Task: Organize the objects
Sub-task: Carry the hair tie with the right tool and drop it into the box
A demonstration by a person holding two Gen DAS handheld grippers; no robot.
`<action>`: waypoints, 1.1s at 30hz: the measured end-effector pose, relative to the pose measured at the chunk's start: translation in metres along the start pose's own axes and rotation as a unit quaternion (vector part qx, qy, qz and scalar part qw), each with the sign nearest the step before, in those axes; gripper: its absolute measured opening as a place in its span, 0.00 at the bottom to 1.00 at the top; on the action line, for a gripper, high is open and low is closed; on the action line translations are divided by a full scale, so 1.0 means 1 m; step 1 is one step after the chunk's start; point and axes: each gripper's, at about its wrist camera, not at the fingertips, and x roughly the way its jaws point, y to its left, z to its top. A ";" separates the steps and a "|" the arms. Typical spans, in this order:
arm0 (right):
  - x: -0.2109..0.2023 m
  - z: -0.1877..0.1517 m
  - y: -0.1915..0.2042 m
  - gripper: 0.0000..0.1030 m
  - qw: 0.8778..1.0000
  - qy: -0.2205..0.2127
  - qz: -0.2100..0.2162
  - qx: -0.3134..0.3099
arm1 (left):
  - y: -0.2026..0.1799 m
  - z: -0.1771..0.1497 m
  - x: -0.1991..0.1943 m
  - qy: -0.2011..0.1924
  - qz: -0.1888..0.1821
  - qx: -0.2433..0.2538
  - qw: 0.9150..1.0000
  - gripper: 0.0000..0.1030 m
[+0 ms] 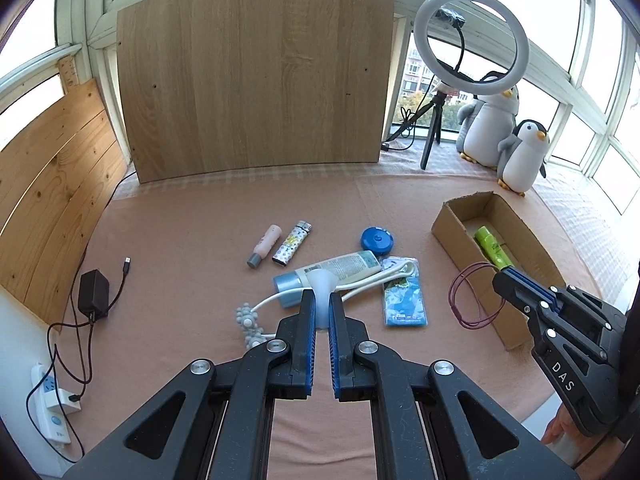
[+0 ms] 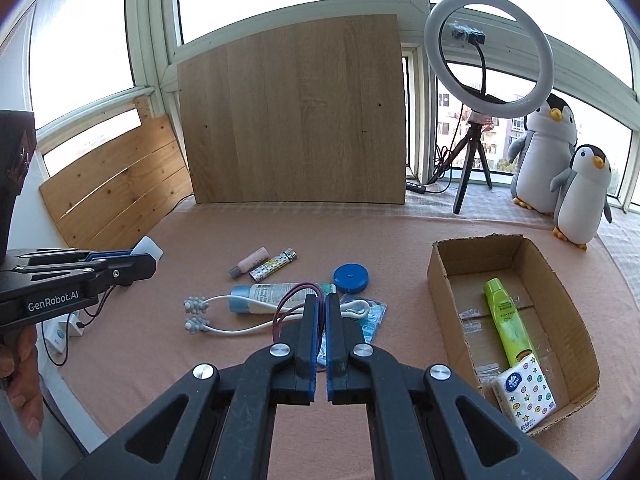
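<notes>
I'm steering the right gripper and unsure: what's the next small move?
Probably carry the right gripper over the cardboard box and open it. It is shut on the dark red hair tie, and the box already holds the green tube and tissue pack.

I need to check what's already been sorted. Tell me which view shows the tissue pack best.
The right wrist view. There the tissue pack lies in full sight at the near end of the cardboard box, touching the green tube. In the left wrist view the right gripper and the box's near wall hide that end, so the pack is not visible.
</notes>
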 end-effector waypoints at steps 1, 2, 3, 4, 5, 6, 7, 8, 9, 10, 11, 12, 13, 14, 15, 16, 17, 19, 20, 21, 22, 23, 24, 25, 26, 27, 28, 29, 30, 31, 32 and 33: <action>0.000 0.001 0.000 0.03 1.000 0.000 0.000 0.001 | 0.000 0.000 0.000 0.000 0.001 0.001 1.000 0.05; 0.001 0.001 -0.001 0.03 1.000 -0.001 0.000 0.001 | 0.000 0.000 0.000 0.000 0.001 0.002 1.000 0.05; 0.001 0.001 -0.001 0.03 1.000 0.000 0.000 0.001 | 0.000 0.000 0.000 0.000 0.002 0.002 1.000 0.05; 0.001 0.001 -0.002 0.03 1.000 -0.001 -0.001 0.002 | 0.000 0.000 0.001 0.001 0.002 0.001 1.000 0.05; 0.001 0.002 -0.002 0.03 1.000 -0.001 -0.001 0.002 | 0.000 0.000 0.002 0.001 0.002 0.002 1.000 0.05; 0.000 0.002 -0.003 0.03 1.000 -0.001 -0.002 0.002 | -0.001 0.000 0.002 0.002 0.002 0.002 1.000 0.05; 0.000 0.002 -0.003 0.03 1.000 -0.002 -0.003 0.002 | -0.002 0.000 0.003 0.002 0.002 0.003 1.000 0.05; -0.001 0.003 -0.005 0.03 1.000 -0.003 -0.005 0.003 | -0.003 0.001 0.004 0.003 0.001 0.004 1.000 0.05; -0.002 0.003 -0.007 0.03 1.000 -0.005 -0.007 0.005 | -0.005 0.001 0.006 0.004 -0.001 0.006 1.000 0.05; -0.004 0.002 -0.009 0.03 1.000 -0.006 -0.010 0.007 | -0.007 0.002 0.007 0.005 -0.004 0.009 1.000 0.05; -0.005 0.002 -0.012 0.03 1.000 -0.006 -0.012 0.009 | -0.011 0.003 0.009 0.006 -0.007 0.011 1.000 0.05; -0.006 0.001 -0.015 0.03 1.000 -0.006 -0.016 0.012 | -0.015 0.004 0.010 0.006 -0.010 0.015 1.000 0.05; -0.008 0.000 -0.019 0.03 1.000 -0.007 -0.019 0.016 | -0.019 0.005 0.012 0.006 -0.014 0.019 1.000 0.05; -0.010 -0.001 -0.024 0.03 1.000 -0.007 -0.023 0.019 | -0.025 0.006 0.014 0.007 -0.018 0.024 1.000 0.05; -0.011 -0.002 -0.028 0.03 0.999 -0.007 -0.028 0.023 | -0.031 0.007 0.017 0.008 -0.023 0.028 0.999 0.05; -0.013 -0.003 -0.033 0.03 0.999 -0.008 -0.033 0.027 | -0.037 0.009 0.019 0.009 -0.027 0.033 0.999 0.05; -0.015 -0.004 -0.038 0.03 0.999 -0.009 -0.038 0.031 | -0.044 0.010 0.022 0.011 -0.033 0.038 0.999 0.05; -0.020 -0.007 -0.048 0.03 0.998 -0.011 -0.049 0.041 | -0.059 0.013 0.028 0.013 -0.043 0.049 0.998 0.06; -0.023 -0.009 -0.054 0.03 0.997 -0.011 -0.054 0.046 | -0.067 0.014 0.032 0.015 -0.048 0.056 0.997 0.06; -0.025 -0.011 -0.059 0.03 0.997 -0.012 -0.060 0.051 | -0.076 0.015 0.034 0.016 -0.054 0.063 0.996 0.06; -0.028 -0.013 -0.065 0.03 0.996 -0.013 -0.067 0.056 | -0.085 0.016 0.037 0.017 -0.060 0.070 0.996 0.06; -0.030 -0.015 -0.072 0.03 0.995 -0.013 -0.073 0.062 | -0.094 0.017 0.041 0.018 -0.065 0.077 0.995 0.06; -0.032 -0.018 -0.078 0.03 0.994 -0.013 -0.079 0.067 | -0.104 0.019 0.043 0.019 -0.071 0.084 0.994 0.06; -0.035 -0.020 -0.085 0.03 0.994 -0.014 -0.086 0.073 | -0.113 0.020 0.047 0.020 -0.077 0.091 0.993 0.06; -0.037 -0.022 -0.092 0.03 0.993 -0.014 -0.092 0.079 | -0.123 0.022 0.050 0.021 -0.083 0.098 0.991 0.06; -0.040 -0.025 -0.099 0.03 0.991 -0.014 -0.099 0.085 | -0.133 0.023 0.054 0.023 -0.090 0.104 0.990 0.06; -0.043 -0.027 -0.106 0.03 0.990 -0.014 -0.106 0.091 | -0.143 0.024 0.057 0.024 -0.097 0.111 0.989 0.06; -0.046 -0.030 -0.114 0.03 0.989 -0.014 -0.113 0.097 | -0.154 0.026 0.061 0.025 -0.104 0.117 0.987 0.06; -0.048 -0.033 -0.121 0.03 0.987 -0.014 -0.119 0.104 | -0.165 0.027 0.064 0.025 -0.111 0.125 0.986 0.06; -0.050 -0.036 -0.129 0.03 0.986 -0.013 -0.125 0.111 | -0.177 0.029 0.068 0.024 -0.119 0.133 0.984 0.06; -0.052 -0.038 -0.135 0.03 0.984 -0.013 -0.131 0.117 | -0.189 0.030 0.072 0.024 -0.125 0.139 0.982 0.06; -0.054 -0.040 -0.142 0.03 0.983 -0.013 -0.135 0.122 | -0.201 0.031 0.077 0.024 -0.133 0.145 0.980 0.06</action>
